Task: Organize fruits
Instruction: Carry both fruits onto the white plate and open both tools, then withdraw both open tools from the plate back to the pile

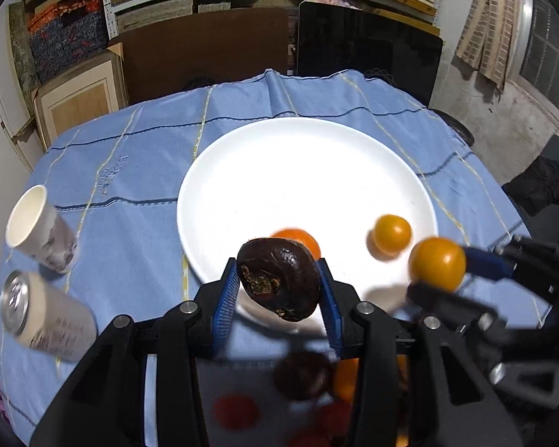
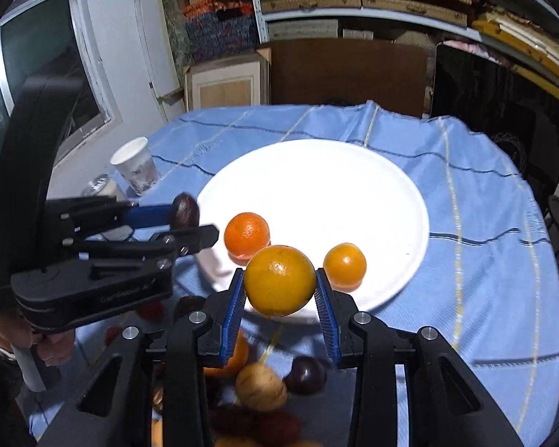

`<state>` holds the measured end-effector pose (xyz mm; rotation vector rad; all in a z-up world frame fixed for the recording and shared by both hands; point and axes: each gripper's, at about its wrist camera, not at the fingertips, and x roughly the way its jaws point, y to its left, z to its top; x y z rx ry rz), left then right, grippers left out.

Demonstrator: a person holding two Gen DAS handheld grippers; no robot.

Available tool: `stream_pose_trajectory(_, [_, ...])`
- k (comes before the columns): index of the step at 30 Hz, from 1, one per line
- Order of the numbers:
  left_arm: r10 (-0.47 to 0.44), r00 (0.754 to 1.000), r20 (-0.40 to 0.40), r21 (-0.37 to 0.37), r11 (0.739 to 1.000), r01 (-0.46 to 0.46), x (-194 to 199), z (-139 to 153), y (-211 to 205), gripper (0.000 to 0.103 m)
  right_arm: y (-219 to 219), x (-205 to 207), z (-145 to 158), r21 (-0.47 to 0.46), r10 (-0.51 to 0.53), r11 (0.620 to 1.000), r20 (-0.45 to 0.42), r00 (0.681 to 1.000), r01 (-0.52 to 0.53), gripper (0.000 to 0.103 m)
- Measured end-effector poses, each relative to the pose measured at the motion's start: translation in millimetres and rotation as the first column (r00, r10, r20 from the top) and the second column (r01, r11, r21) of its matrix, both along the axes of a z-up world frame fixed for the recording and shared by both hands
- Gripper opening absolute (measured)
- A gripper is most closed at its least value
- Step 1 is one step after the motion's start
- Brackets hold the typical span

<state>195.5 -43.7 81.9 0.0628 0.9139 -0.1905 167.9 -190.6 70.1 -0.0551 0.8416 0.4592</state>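
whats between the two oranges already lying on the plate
Only bare white plate. The right wrist view shows the darker orange and the smaller orange apart, nothing on the plate between them.

The fruit pile under the tongs is blurry and cut off at the bottom edge, and the can sits mostly hidden behind the cup.

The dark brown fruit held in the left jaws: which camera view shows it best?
The left wrist view. There the dark brown fruit sits centred and close between the blue pads, its rough underside plain. The right wrist view shows only a small edge of it at the tip of the left gripper, from the side.
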Motion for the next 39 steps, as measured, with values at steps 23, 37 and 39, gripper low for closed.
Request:
stream_pose_trajectory(23, [0.074, 0.996, 0.042, -0.057, 0.996, -0.071, 15.7, 0.1, 1.1, 0.069, 0.6, 3.5, -7.0, 0.017, -0.023, 1.000, -0.010, 1.000, 0.024, 0.047])
stream_pose_trajectory(37, [0.092, 0.995, 0.041, -0.001, 0.996, -0.092, -72.0, -0.9, 18.0, 0.073, -51.6, -80.0, -4.1, 0.081, -0.111, 0.990, -0.015, 0.994, 0.112, 0.055])
stream_pose_trajectory(39, [0.091, 0.995, 0.051, 0.011, 0.996, -0.091, -93.4, -1.8, 16.7, 0.077, -54.0, -93.1, -8.2, 0.077, -0.115, 0.990, -0.021, 0.993, 0.117, 0.056])
